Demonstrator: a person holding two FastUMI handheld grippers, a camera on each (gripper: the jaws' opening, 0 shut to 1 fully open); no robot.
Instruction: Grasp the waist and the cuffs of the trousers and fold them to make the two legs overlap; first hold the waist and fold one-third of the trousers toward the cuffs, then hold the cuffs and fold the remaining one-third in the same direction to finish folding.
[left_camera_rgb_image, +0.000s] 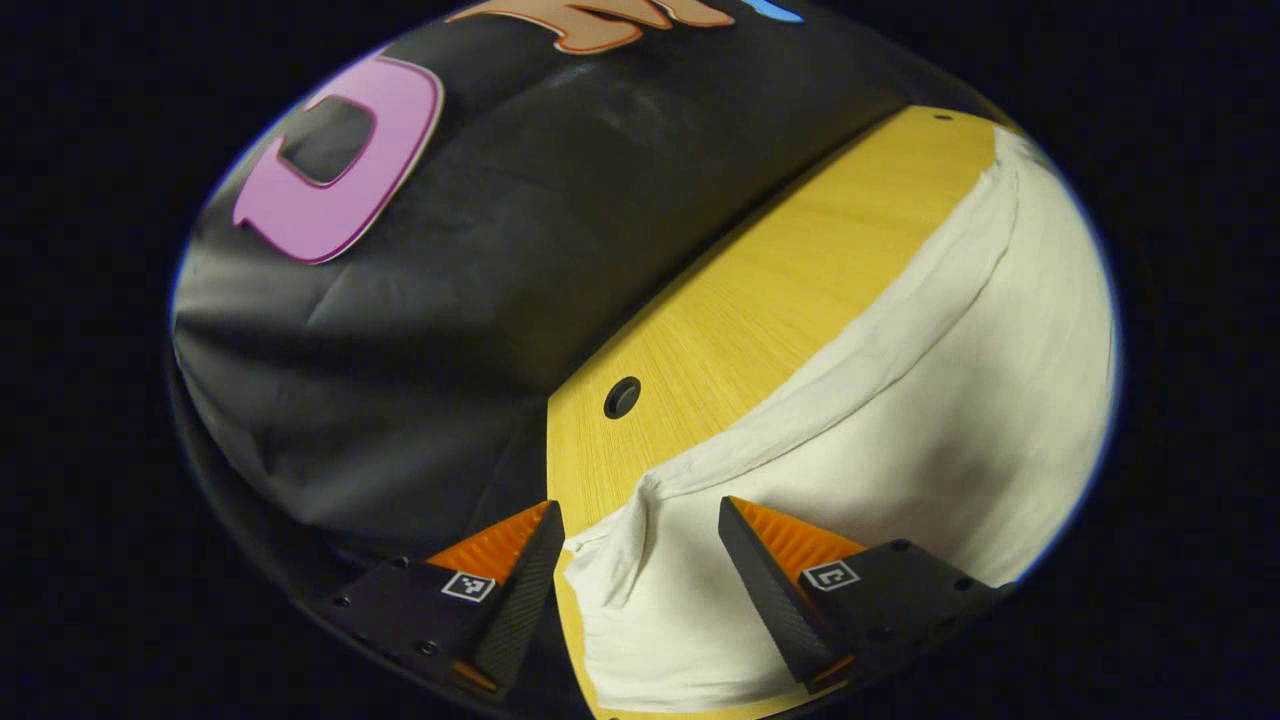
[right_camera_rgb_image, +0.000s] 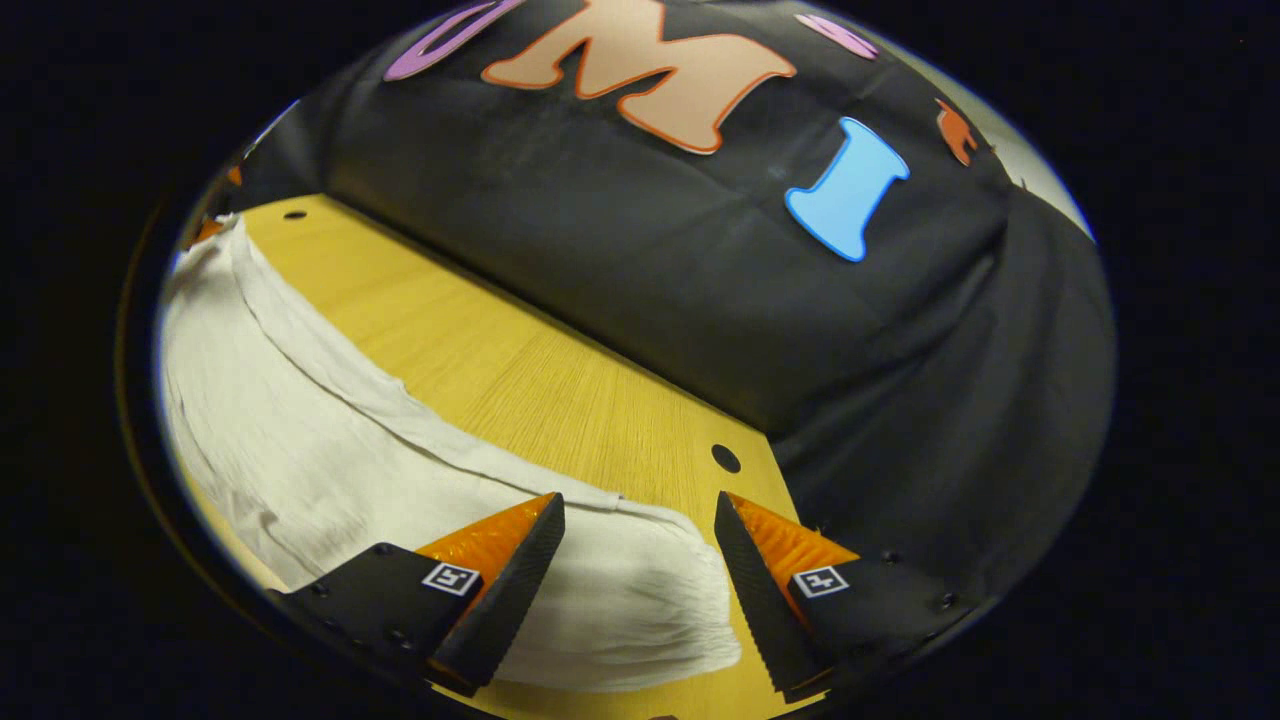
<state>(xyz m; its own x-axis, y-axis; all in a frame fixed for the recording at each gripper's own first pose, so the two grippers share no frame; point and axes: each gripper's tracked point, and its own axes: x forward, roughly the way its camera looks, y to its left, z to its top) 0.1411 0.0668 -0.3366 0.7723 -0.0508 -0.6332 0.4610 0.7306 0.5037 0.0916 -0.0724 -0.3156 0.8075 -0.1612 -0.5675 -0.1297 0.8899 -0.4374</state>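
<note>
1. Trousers (left_camera_rgb_image: 900, 420) lie flat on the wooden counter (left_camera_rgb_image: 760, 300). One end sits under the left tool (left_camera_rgb_image: 640, 545), the other under the right tool (right_camera_rgb_image: 640, 540).
2. Both tools gape wide, gripping nothing — each straddles a trouser end, w/ cloth between the fingers.
3. Step in hand, I judge: pinch both ends. Go low and catch all layers near the edge hem, else one layer slips.
4. Lift both ends level, keep tension even.
5. Around: holes in the counter (right_camera_rgb_image: 726, 458) and the booth wall close behind — the far edge has little room.
</note>
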